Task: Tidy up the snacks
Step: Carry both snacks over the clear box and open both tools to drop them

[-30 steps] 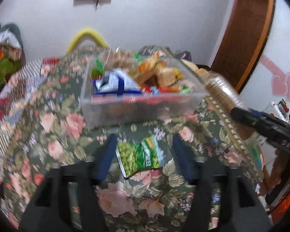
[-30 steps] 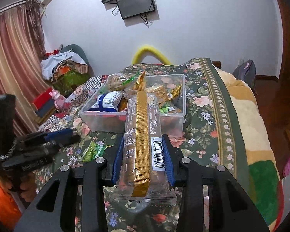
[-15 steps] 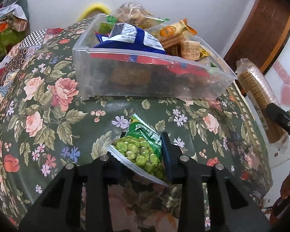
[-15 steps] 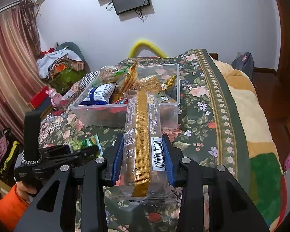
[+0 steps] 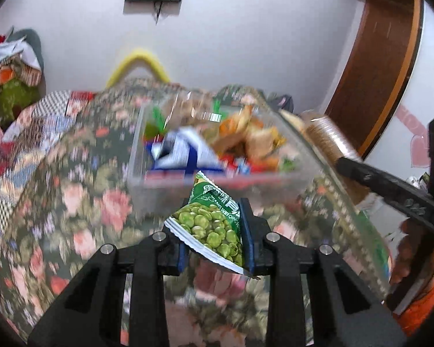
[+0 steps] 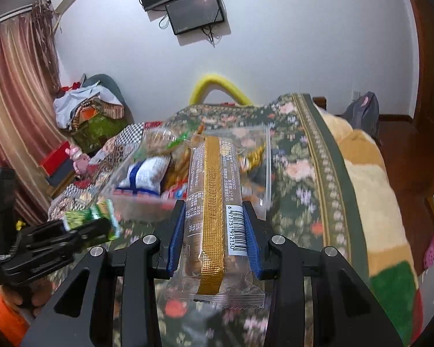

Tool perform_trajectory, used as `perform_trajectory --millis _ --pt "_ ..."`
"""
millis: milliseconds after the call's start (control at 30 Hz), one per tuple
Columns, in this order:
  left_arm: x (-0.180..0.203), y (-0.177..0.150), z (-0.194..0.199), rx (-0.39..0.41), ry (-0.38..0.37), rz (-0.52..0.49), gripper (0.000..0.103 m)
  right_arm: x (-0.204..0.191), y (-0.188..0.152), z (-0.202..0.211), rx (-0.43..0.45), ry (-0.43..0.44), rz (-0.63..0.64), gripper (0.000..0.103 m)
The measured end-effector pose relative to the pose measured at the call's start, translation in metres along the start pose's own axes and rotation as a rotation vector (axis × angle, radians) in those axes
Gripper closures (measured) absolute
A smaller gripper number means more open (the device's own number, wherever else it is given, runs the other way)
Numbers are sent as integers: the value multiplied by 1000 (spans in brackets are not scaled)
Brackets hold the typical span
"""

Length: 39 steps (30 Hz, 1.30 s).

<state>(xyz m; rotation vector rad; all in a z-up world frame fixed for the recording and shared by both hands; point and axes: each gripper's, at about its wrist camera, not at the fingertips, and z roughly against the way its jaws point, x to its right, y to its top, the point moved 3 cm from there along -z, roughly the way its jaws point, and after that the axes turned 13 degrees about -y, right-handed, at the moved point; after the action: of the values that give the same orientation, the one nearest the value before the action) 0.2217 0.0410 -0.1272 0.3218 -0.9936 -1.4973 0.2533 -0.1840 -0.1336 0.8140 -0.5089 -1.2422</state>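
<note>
My left gripper (image 5: 214, 231) is shut on a green pea snack packet (image 5: 214, 222) and holds it above the floral bedspread, just in front of the clear plastic bin (image 5: 289, 185) full of snacks. The packet also shows in the right wrist view (image 6: 92, 217). My right gripper (image 6: 214, 225) is shut on a long clear cookie sleeve with a gold strip (image 6: 214, 190), held near the bin's (image 6: 267, 156) front right corner. The sleeve also shows in the left wrist view (image 5: 329, 144).
The bin holds a blue-and-white bag (image 5: 185, 150) and several other wrapped snacks. The bedspread (image 6: 298, 173) drops off at its right edge toward a wooden floor. A pile of clothes (image 6: 89, 107) and curtain lie at the left.
My left gripper closed on the pea packet and lifted it off the bedspread toward the bin. My right gripper moved the cookie sleeve closer to the bin.
</note>
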Motion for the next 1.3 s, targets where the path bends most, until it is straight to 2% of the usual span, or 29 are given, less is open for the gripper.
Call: perform_trajectory --millis 233,433,700,867,933,1000,1133,1300 --pt "3 43 -16 41 -13 -27 73 -3 26 -24 25 -28 3 68" --pt "1 64 -47 40 -9 -51 73 -2 33 -55 -7 -57 5 68" --pt "-15 67 -88 -3 35 -51 72 -3 29 -85 -57 -95 28 68" --pt "-29 63 -100 -22 41 12 68 -3 27 -85 -61 -104 35 65" --pt "-30 63 -98 -15 33 28 64 -3 28 -84 -62 -108 42 65" --pt "-28 64 -92 -3 36 25 55 -4 28 -82 -63 -119 61 65" --pt "-16 67 -70 36 57 -22 53 -8 32 -66 -26 -124 84 61" --pt "5 74 -23 101 48 -62 53 -13 43 -22 44 -95 72 57"
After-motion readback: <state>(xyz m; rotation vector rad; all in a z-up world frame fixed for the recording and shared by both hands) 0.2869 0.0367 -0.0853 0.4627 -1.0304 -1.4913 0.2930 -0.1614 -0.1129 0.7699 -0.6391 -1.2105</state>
